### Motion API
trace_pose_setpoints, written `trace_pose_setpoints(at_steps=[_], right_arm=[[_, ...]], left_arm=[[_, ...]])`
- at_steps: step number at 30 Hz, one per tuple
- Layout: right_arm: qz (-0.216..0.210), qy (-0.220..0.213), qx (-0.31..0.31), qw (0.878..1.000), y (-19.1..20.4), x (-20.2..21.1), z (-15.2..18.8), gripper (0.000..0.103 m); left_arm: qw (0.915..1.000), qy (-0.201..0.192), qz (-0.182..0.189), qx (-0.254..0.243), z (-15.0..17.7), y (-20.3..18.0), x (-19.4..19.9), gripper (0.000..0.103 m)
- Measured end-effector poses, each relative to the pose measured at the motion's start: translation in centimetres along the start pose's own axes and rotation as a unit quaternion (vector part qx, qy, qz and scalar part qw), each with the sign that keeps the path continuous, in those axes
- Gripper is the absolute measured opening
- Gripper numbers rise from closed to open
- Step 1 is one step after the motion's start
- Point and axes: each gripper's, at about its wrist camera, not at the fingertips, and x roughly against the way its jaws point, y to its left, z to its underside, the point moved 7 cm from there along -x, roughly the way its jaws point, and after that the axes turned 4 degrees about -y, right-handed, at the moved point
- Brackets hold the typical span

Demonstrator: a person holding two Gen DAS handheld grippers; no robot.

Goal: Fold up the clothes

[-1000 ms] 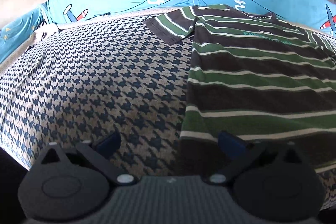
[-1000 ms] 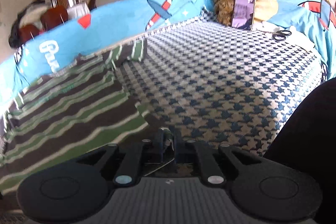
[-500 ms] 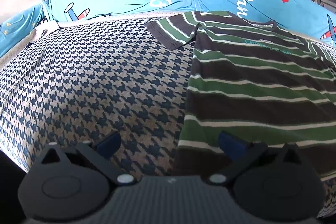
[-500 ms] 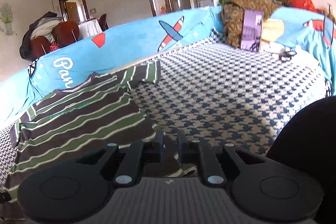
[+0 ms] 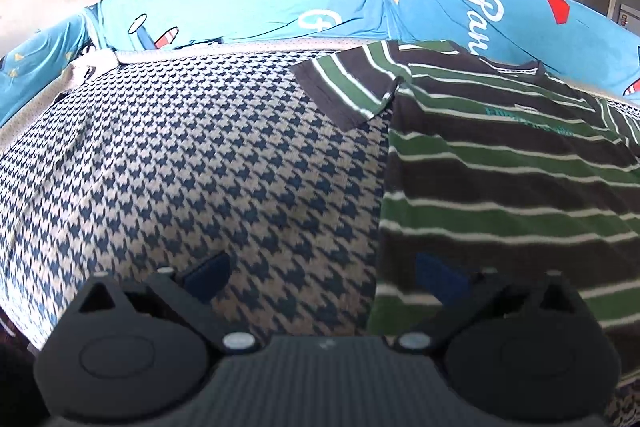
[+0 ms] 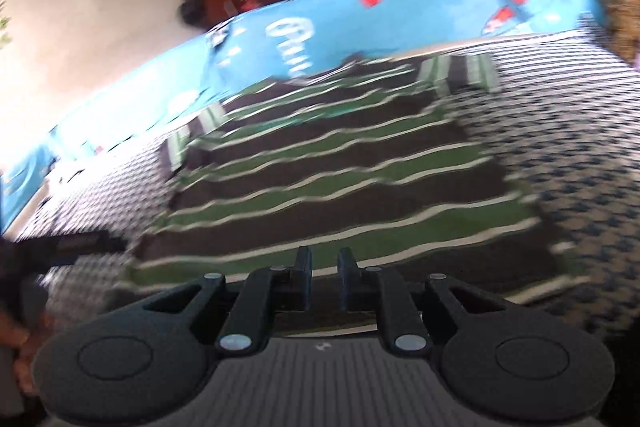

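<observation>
Striped: one T-shirt [image 5: 508, 163], seemingly flat; two sleeves visible.

Ahead of the left gripper [image 5: 320, 269] the houndstooth cover [image 5: 192, 167] lies flat and bare, open for a pass between its wide-spread fingers and off to its left. To its right the striped T-shirt [image 5: 512, 187] lies flat, low enough to pass over. Beyond both, the blue padded wall [image 5: 256, 7] rises and closes the far side. Ahead of the right gripper [image 6: 322, 277], the shirt [image 6: 340, 163] spreads flat up to that wall [image 6: 420, 7]; bare cover [image 6: 560, 131] opens to its right.
</observation>
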Motion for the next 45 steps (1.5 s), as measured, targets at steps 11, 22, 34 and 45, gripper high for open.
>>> trace_pose_setpoints(at_steps=[11, 22, 34, 45], right_arm=[[-0.118, 0.053, 0.090, 0.988, 9.2, -2.8, 2.4, 0.017], [-0.194, 0.071, 0.240, 0.948, 18.7, -4.7, 5.8, 0.034], [-0.147, 0.049, 0.320, 0.935, 20.4, -7.0, 8.0, 0.043], [-0.172, 0.068, 0.223, 0.957, 19.2, -7.0, 5.6, 0.009]], left_arm=[[0.9995, -0.027, -0.016, 0.007, -3.3, 3.2, 0.3, 0.103], [0.9980, -0.022, -0.016, 0.057, -3.0, 5.5, 0.2, 0.103], [0.9974, -0.015, -0.010, 0.069, -2.4, 5.3, 0.3, 0.103], [0.9962, -0.038, -0.026, 0.074, -2.9, 5.7, 1.0, 0.103]])
